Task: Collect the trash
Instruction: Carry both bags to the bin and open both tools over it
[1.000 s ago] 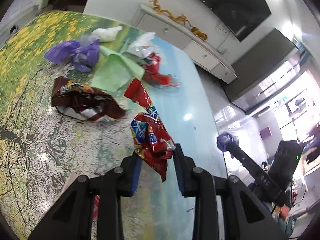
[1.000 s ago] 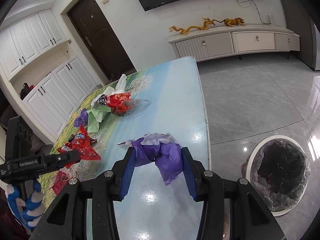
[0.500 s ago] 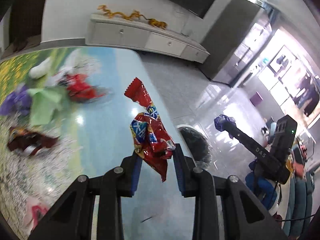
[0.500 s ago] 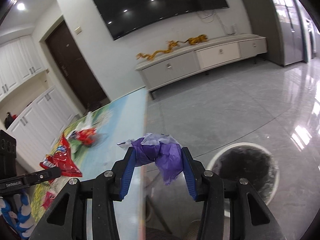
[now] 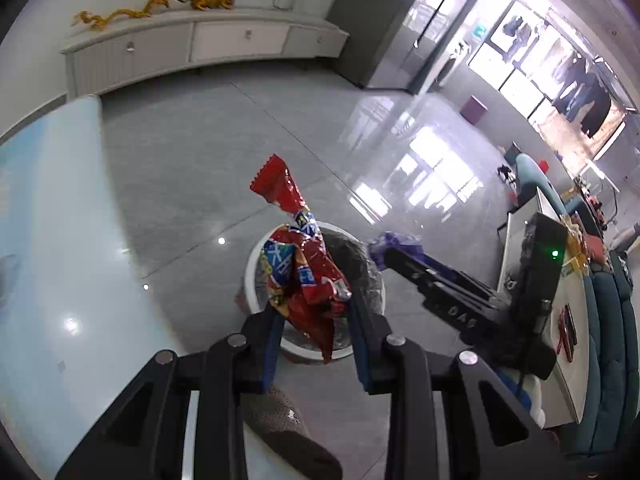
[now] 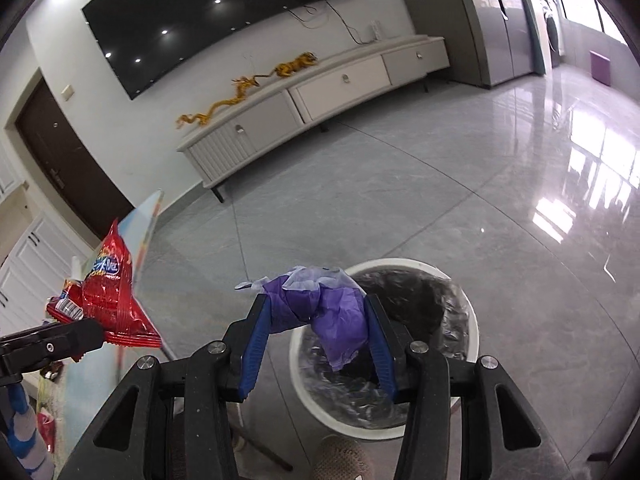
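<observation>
- Here, a red snack wrapper (image 5: pixel 306 276) is gripped in the closed jaws of the left gripper (image 5: pixel 314 330); in the left wrist view it is seen at frame centre, in front of the white bin (image 5: pixel 256 264).
- A crumpled purple bag (image 6: pixel 320 312) is pinched between the jaws of the right gripper (image 6: pixel 318 354); in the right wrist view it is held over the near left rim of the bin (image 6: pixel 470 324), at lower centre.
- A miss is judged possible for the purple bag: it is placed over the rim rather than the middle of the opening, so it could catch on the edge or drop to the floor (image 6: pixel 440 184) if let go now.
- The wrapper is light and long, with its crimped top standing well above the jaws; it could flutter sideways, or cling to a blue pad, when released.
- The two grippers are seen near each other over one opening, the right gripper entering the left wrist view from the right of centre; a knock between them is thought likely if both are lowered together.
- The black liner (image 6: pixel 416 300) is loosely crumpled inside the bin and could be snagged by a jaw that is lowered too deep.
- The surface (image 5: pixel 52 240) edge runs down the left of the left wrist view, just beside the bin, so little room is left on that side.
- Wide open floor is offered beyond and to the right of the bin.
</observation>
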`<state>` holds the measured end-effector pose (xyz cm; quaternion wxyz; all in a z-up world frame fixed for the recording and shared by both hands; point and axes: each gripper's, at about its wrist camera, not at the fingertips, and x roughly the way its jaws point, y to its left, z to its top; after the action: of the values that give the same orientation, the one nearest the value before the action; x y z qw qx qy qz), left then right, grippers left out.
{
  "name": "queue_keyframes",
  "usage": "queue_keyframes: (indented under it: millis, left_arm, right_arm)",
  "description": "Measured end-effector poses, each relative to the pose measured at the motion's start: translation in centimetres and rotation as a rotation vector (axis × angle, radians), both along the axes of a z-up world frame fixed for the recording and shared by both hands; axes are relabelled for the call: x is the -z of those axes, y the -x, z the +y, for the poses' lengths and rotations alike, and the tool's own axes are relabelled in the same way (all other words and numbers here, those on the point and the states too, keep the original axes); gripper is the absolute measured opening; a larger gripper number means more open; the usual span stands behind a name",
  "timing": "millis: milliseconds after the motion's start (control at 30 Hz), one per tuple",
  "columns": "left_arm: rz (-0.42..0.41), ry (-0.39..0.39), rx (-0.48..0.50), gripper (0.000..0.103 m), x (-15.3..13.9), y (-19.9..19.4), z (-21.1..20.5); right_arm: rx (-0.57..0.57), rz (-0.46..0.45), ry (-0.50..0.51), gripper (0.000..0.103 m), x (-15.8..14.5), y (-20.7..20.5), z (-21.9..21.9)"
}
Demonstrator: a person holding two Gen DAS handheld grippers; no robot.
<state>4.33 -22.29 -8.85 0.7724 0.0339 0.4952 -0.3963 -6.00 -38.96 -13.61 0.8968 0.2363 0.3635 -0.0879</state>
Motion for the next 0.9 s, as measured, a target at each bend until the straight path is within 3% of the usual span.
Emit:
queue_keyframes:
  millis: [233,367,400,533,900]
  left_arm:
    - [0.039,-0.022,0.058,0.031,2.2,-1.2,-6.1]
    - [0.066,-0.01,0.053,0.057,2.9,-2.3,-7.1]
    - [0.07,-0.003,0.05,0.058,3.0,-2.4,-7.4]
    - [0.09,0.006,0.051,0.059,3.7,-3.0,-9.0]
    - [0.104,0.036,0.066,0.062,3.2,-2.7,-8.9]
  right_arm:
    - [0.051,0.082,-0.034,0.048,3.8,-1.6,-2.9]
    - [0.089,0.117,-0.039,0.056,4.9,-1.7,-4.0]
    - [0.097,0.12,-0.041,0.058,5.0,-1.7,-4.2]
    - [0.126,0.127,-0.04,0.06,5.1,-1.5,-4.7]
    - [0.201,0.085,-0.021,0.061,2.8,0.5,-5.3]
